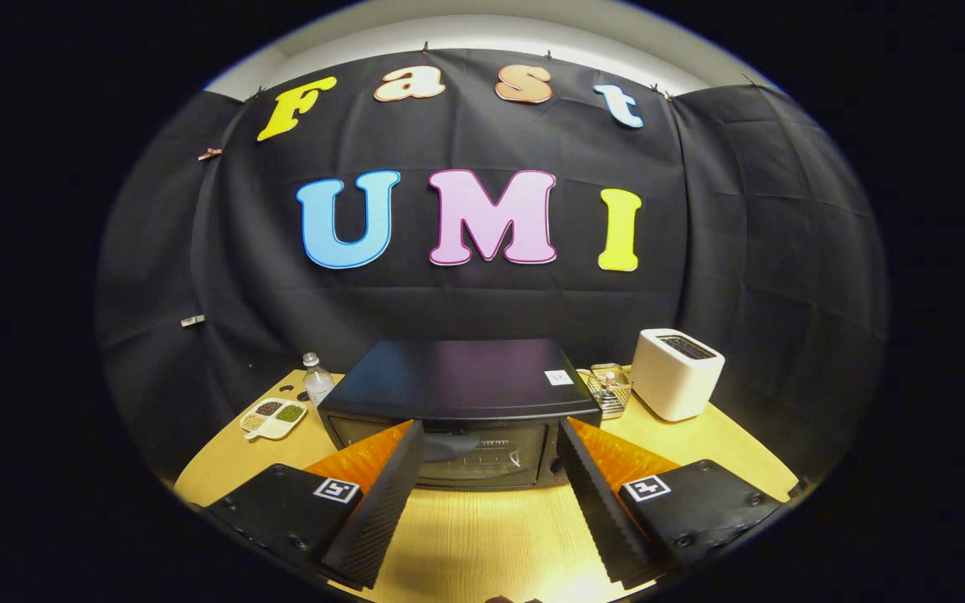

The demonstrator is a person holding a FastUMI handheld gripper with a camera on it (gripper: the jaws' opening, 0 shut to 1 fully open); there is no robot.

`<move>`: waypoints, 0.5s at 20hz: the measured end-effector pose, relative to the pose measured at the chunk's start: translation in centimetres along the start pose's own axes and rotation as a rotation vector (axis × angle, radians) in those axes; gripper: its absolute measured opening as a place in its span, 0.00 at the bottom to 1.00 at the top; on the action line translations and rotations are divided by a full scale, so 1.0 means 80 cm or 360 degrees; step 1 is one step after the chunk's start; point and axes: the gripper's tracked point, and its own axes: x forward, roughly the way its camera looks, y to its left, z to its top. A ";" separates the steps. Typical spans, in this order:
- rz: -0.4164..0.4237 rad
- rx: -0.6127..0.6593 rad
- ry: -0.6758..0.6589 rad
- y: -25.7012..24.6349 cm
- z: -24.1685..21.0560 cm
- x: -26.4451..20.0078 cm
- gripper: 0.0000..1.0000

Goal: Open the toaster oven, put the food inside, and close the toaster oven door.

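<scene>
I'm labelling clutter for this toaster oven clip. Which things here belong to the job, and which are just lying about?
Job: toaster oven, door shut; open gripper, fingers apart just before the door.

Lying about: white toaster, water bottle, sectioned dish, wire rack, all on the wooden table.

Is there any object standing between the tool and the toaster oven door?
Nothing visible does. The open tool faces the toaster oven directly; bare table lies between its fingers up to the closed door.
</scene>
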 end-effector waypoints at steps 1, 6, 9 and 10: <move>0.0002 0.0003 0.0007 0.007 -0.001 0.011 0.98; 0.0008 0.0011 0.0071 0.040 -0.021 0.060 0.98; 0.0000 -0.0004 0.0121 0.053 -0.041 0.086 0.98; -0.0008 0.0001 0.0134 0.054 -0.046 0.093 0.98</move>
